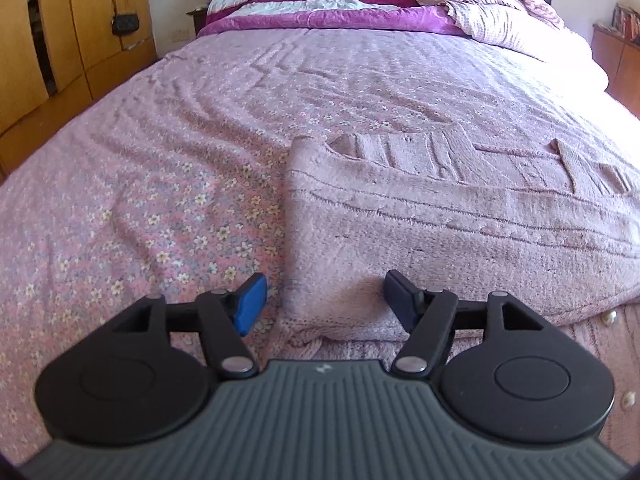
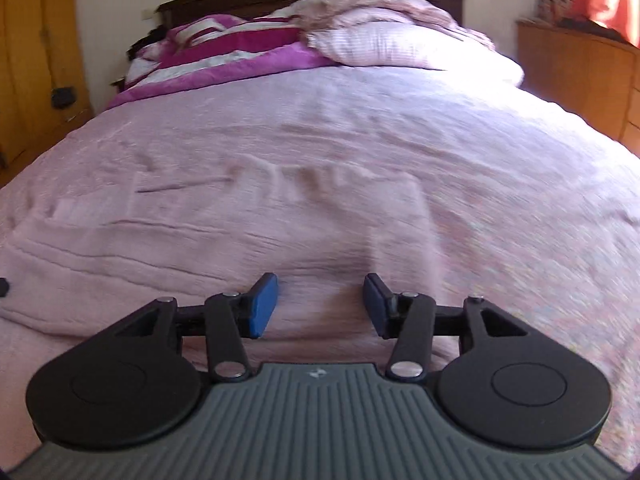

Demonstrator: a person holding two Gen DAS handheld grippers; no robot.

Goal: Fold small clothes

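A small pink knitted cardigan (image 1: 460, 220) lies flat on the bed, folded along its left side, with pearl buttons at its near right edge. My left gripper (image 1: 324, 300) is open, its blue pads either side of the garment's near left corner, just above it. In the right wrist view the same cardigan (image 2: 280, 240) spreads across the middle, blurred. My right gripper (image 2: 320, 304) is open and empty, hovering over the garment's near edge.
The pink floral bedsheet (image 1: 160, 200) covers the bed. A magenta and white quilt (image 1: 320, 4) and pillows (image 2: 400, 44) are piled at the head. Wooden wardrobe doors (image 1: 48, 40) stand at the left, a wooden dresser (image 2: 580, 64) at the right.
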